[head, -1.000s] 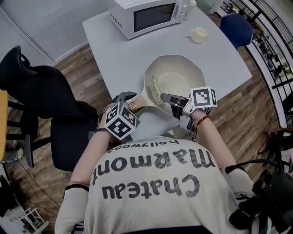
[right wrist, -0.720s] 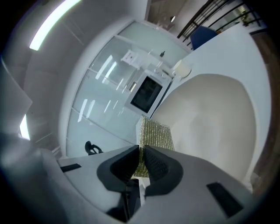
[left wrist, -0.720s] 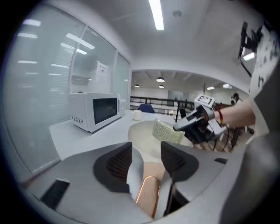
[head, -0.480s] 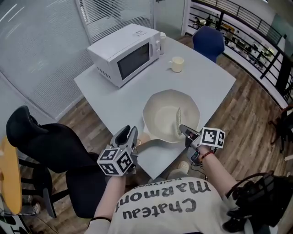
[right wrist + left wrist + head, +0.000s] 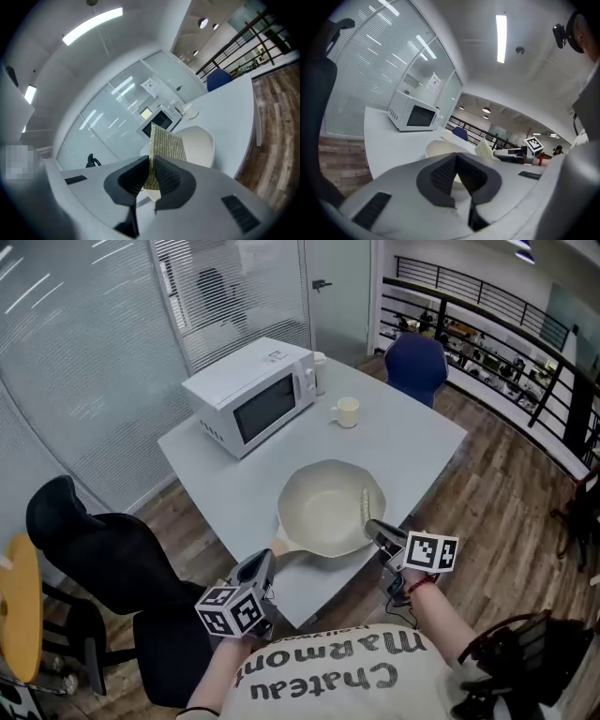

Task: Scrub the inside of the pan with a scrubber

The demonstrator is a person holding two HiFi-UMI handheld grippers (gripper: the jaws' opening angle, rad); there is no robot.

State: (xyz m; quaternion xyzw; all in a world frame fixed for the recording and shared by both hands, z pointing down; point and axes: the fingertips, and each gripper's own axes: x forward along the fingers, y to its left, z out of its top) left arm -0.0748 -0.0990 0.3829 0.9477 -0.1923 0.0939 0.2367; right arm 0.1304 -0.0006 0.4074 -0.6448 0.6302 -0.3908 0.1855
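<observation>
Holding the scrubber (image 5: pixel 165 140) edge-up in the right gripper (image 5: pixel 151 165), we are pinching its lower end tight between the two pads, so that the olive mesh sheet is sticking up past the fingertips. In the head view the right gripper is reaching in over the near right rim of the pan (image 5: pixel 319 512). The scrubber is standing on edge along the right side of the pan's cream inside; whether it is touching the surface we cannot tell. The pan is sitting near the closest corner of the white table (image 5: pixel 412 442), its handle (image 5: pixel 281 546) pointing toward our left gripper (image 5: pixel 262 565). We are holding that gripper just beside the handle's end and apart from it. Its jaws have just been closing and are now meeting pad to pad, with nothing between them. Beyond the pan, a white microwave (image 5: pixel 251 395) and a cream mug (image 5: pixel 346 412) are standing farther back on the table.
</observation>
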